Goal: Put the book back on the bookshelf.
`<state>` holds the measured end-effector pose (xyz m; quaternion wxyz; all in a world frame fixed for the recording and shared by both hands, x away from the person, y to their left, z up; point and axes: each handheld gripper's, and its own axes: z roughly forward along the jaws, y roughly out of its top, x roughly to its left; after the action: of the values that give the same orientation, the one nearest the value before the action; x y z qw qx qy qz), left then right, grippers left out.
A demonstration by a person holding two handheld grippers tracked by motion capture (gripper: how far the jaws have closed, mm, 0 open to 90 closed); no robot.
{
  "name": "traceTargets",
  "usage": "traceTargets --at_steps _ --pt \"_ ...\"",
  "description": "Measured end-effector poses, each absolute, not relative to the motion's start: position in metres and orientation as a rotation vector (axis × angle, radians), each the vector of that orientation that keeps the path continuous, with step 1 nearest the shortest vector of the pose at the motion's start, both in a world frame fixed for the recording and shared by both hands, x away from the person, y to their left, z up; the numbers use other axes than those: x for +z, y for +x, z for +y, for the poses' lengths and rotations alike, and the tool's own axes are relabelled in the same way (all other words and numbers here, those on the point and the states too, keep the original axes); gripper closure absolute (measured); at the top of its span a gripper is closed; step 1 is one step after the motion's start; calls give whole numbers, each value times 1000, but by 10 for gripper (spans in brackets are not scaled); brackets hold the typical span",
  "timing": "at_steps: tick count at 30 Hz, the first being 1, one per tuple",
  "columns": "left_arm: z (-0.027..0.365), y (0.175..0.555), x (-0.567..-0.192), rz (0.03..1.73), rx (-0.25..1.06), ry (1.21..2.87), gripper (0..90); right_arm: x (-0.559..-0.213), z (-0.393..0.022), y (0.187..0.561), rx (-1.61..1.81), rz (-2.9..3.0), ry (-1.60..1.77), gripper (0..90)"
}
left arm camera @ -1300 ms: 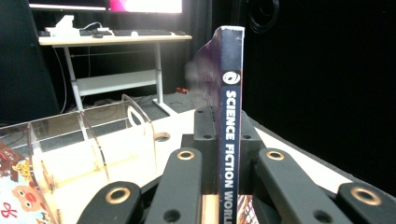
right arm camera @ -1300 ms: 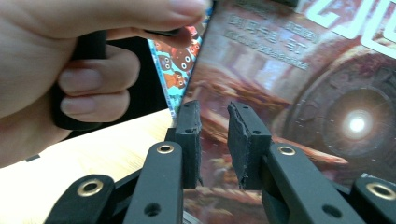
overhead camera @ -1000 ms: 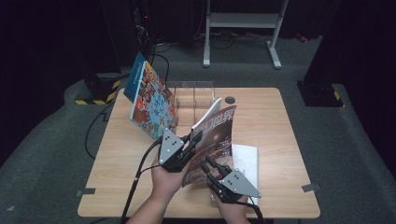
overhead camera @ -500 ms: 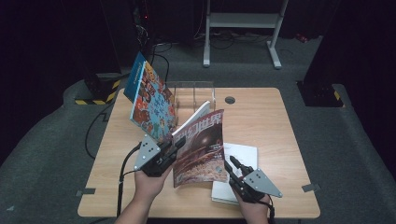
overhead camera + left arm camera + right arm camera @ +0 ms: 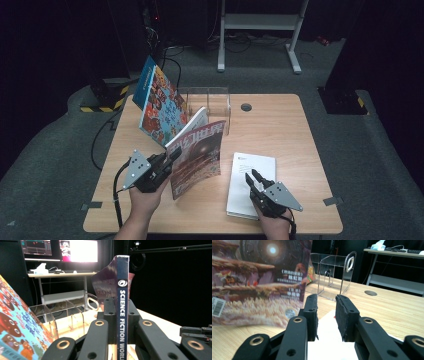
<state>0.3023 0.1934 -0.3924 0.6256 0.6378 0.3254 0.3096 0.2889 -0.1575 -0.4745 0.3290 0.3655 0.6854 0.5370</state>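
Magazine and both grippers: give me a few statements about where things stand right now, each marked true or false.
1. The left gripper is shut on the spine of the magazine. True.
2. The magazine lies flat on the table. False: it is held upright.
3. The right gripper holds the white booklet. False: its jaws stand apart above it, nothing between them.
4. A colourful picture book leans by the clear acrylic rack. True.
5. The rack is full of books. False: its slots are empty.

Our left gripper sits lower left of the high view, jaws clamped tight. Our right gripper rests lower right, its jaws slightly parted, gripping nothing.
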Motion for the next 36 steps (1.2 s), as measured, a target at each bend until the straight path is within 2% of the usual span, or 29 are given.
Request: traceTargets --at_steps 20,28,31,36 --pt "218 279 -404 721 645 1515 824 -478 -166 294 1397 1808 984 685" --pt "215 277 -404 717 663 1549 794 -478 -164 293 1395 1811 982 667" --pt "209 280 -403 725 651 1559 739 -478 -164 293 1398 1811 981 665" --pt "200 286 -399 737 654 1569 715 -478 -162 293 1403 1814 974 662"
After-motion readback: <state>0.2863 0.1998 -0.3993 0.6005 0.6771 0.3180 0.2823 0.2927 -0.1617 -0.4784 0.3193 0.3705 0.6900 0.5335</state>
